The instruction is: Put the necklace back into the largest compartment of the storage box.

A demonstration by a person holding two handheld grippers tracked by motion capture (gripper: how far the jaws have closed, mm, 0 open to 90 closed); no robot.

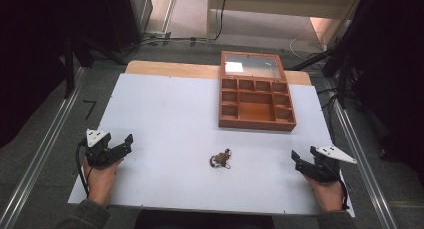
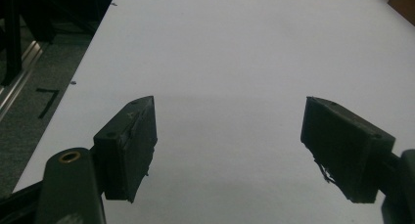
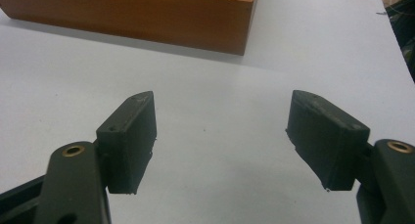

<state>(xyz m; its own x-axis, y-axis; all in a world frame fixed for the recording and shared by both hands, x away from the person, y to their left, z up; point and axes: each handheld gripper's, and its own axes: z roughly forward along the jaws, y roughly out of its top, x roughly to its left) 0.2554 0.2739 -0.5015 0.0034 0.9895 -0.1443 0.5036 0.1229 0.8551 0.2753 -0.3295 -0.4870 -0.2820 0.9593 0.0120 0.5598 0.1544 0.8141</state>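
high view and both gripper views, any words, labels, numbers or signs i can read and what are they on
"7": a dark mark shaped like that digit on the grey floor left of the white table; it may be tape rather than a numeral.
No readable text on the wooden box, the left gripper, the right gripper or the small trinket on the table.

Wooden box [image 1: 256,105] sits open at the far right-centre of the white counter [image 1: 165,119], lid [image 1: 252,65] laid back flat beyond it, glass pane up and catching glare. Inside are small compartments around one bigger one, all looking empty. Small tangled trinket [image 1: 220,160], brownish with dark bits, lies loose near the front edge, well apart from the box; detail too small to tell.
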